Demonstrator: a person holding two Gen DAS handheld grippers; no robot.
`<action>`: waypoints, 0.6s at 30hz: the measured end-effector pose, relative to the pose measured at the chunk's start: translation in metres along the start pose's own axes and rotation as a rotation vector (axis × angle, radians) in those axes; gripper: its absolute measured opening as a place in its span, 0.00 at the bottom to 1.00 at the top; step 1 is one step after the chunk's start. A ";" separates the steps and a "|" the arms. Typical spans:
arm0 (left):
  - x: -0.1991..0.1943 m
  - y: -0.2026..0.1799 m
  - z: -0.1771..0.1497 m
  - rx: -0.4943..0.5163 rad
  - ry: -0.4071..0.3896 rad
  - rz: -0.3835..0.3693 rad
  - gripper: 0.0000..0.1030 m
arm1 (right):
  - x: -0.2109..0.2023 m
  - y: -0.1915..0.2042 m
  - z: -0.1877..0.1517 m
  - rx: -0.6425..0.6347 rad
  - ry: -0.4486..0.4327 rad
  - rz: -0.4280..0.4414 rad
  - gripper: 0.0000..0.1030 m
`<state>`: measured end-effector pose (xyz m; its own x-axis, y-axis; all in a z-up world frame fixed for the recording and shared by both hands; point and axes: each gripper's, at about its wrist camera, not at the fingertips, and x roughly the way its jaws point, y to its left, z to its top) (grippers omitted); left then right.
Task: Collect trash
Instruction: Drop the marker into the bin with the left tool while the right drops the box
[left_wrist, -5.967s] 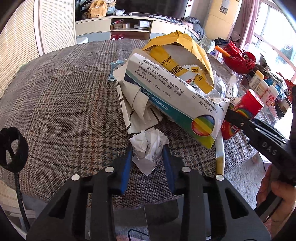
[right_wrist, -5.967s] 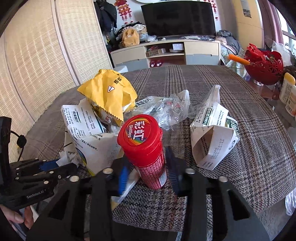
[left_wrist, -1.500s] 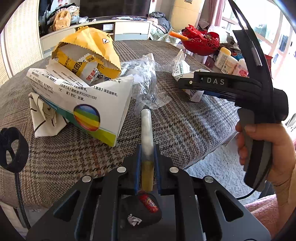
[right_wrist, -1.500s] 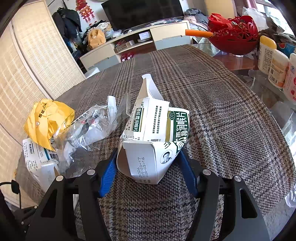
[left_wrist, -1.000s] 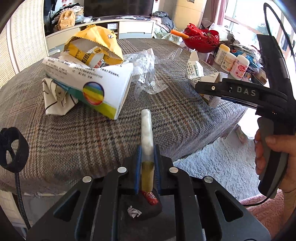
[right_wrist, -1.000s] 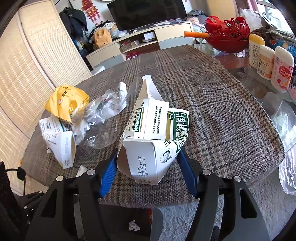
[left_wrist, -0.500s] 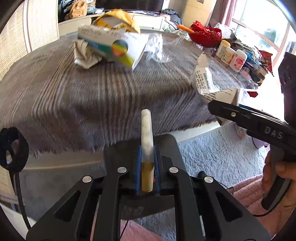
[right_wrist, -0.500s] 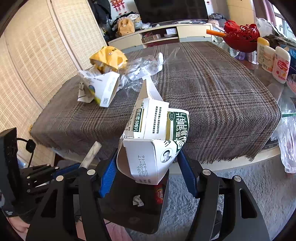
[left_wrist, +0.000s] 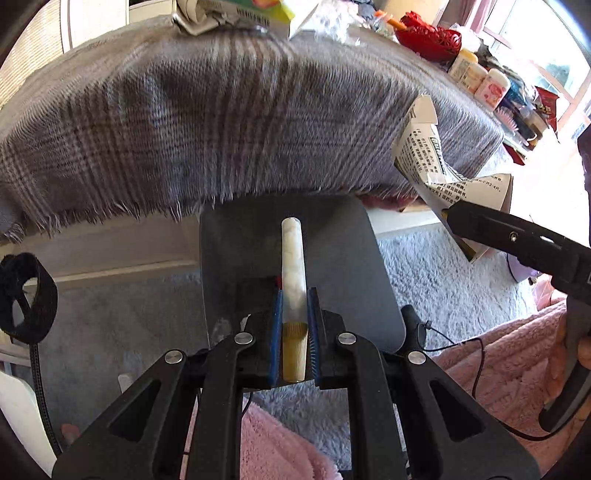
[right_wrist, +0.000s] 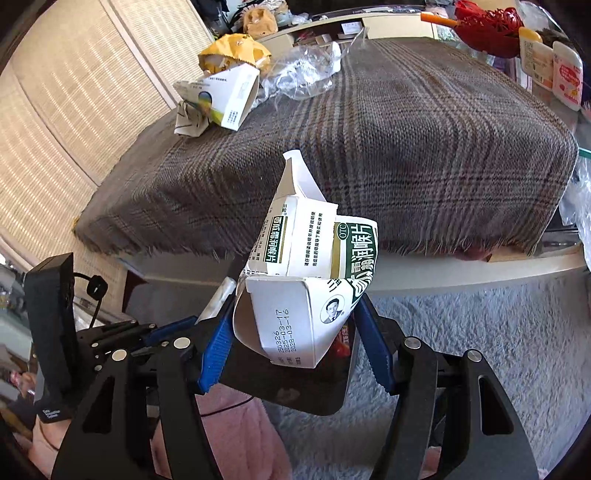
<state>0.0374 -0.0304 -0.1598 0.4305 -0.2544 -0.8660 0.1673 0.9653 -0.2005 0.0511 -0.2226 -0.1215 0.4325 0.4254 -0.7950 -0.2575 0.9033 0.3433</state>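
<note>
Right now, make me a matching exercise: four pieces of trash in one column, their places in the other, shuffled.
1. white tube
2. green-and-white medicine box
3. yellow snack bag
4. red container

a. on the plaid tablecloth
b. inside the dark bin
c. in the right gripper
d. in the left gripper

Pairs: 1-d, 2-c, 3-a, 4-b

Woven plaid tablecloth (right_wrist: 406, 140), printed card carton (right_wrist: 306, 266), fluffy rug (right_wrist: 480, 317)
</note>
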 end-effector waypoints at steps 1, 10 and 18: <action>0.003 0.001 -0.002 -0.001 0.010 0.001 0.11 | 0.006 0.000 -0.001 0.002 0.022 0.002 0.63; 0.023 0.002 -0.009 -0.007 0.074 -0.001 0.12 | 0.038 -0.004 -0.012 0.024 0.138 -0.008 0.63; 0.025 0.003 -0.008 -0.002 0.089 -0.002 0.14 | 0.039 -0.002 -0.007 0.048 0.119 -0.012 0.65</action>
<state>0.0411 -0.0331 -0.1856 0.3494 -0.2507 -0.9028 0.1665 0.9648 -0.2034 0.0625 -0.2081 -0.1571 0.3291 0.4075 -0.8518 -0.2100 0.9111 0.3548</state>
